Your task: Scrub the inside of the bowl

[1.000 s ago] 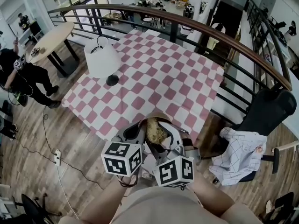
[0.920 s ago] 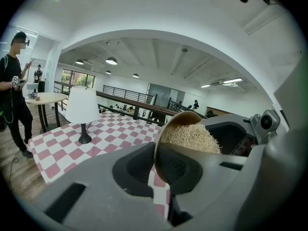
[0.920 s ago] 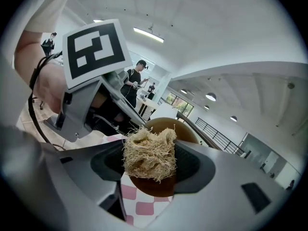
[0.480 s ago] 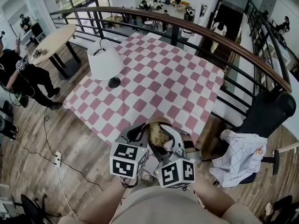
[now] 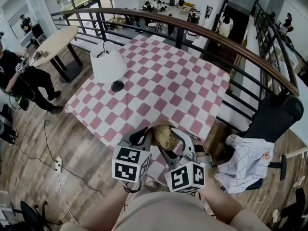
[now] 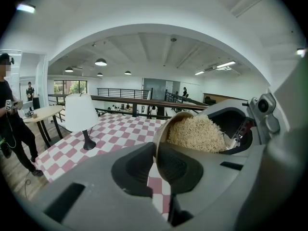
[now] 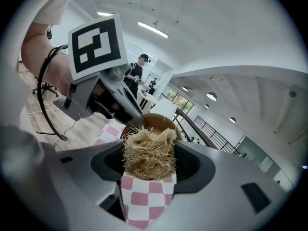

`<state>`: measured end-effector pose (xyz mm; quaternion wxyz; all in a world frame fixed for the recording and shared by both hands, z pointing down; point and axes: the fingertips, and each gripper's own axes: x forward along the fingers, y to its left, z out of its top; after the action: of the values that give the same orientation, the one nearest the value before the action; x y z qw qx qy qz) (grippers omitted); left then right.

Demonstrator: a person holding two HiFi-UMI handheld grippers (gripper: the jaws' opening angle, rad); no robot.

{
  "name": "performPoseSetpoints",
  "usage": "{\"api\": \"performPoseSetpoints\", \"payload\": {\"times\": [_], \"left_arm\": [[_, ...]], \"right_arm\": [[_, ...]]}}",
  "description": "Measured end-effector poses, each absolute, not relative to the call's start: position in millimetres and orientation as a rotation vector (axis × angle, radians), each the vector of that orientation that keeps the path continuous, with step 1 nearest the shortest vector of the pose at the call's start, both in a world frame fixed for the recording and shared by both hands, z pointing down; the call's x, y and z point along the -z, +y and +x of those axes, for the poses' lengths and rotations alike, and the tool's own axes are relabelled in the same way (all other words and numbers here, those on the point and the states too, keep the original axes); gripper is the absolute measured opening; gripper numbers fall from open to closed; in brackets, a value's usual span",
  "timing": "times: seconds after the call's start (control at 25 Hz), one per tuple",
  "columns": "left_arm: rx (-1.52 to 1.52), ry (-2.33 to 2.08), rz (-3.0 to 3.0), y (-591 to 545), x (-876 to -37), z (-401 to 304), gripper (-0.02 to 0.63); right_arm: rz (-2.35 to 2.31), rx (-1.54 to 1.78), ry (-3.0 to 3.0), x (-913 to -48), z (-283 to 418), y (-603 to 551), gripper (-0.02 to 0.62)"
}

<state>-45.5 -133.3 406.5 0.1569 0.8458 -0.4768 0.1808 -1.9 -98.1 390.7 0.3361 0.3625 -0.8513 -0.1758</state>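
Left tool (image 6: 155, 163) opening, bowl (image 6: 162, 129) rim between its jaws. Right tool (image 7: 149, 165) clamps fibre scrubber (image 7: 147, 146) inside bowl.

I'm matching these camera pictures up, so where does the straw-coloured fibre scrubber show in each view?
Head view: scrubber low centre, inside the bowl, at the near edge of the tablecloth.
Left gripper view: scrubber right of centre, filling the tilted bowl.
Right gripper view: scrubber dead centre, clamped in the right tongs, bowl behind it.
Shared landmark: the pink-and-white checked tablecloth, in all three.
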Motion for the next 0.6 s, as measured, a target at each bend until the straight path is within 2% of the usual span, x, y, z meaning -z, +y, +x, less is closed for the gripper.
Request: {"api": "performPoseSetpoints", "payload": {"times": [0.6], "left_arm": [[-0.458, -1.293, 2.378, -124.2, -415.8, -33.1, 0.037]], "right_arm": [[0.817, 0.42, -2.224, -423.6, -7.8, -72.0, 0.262]]}}
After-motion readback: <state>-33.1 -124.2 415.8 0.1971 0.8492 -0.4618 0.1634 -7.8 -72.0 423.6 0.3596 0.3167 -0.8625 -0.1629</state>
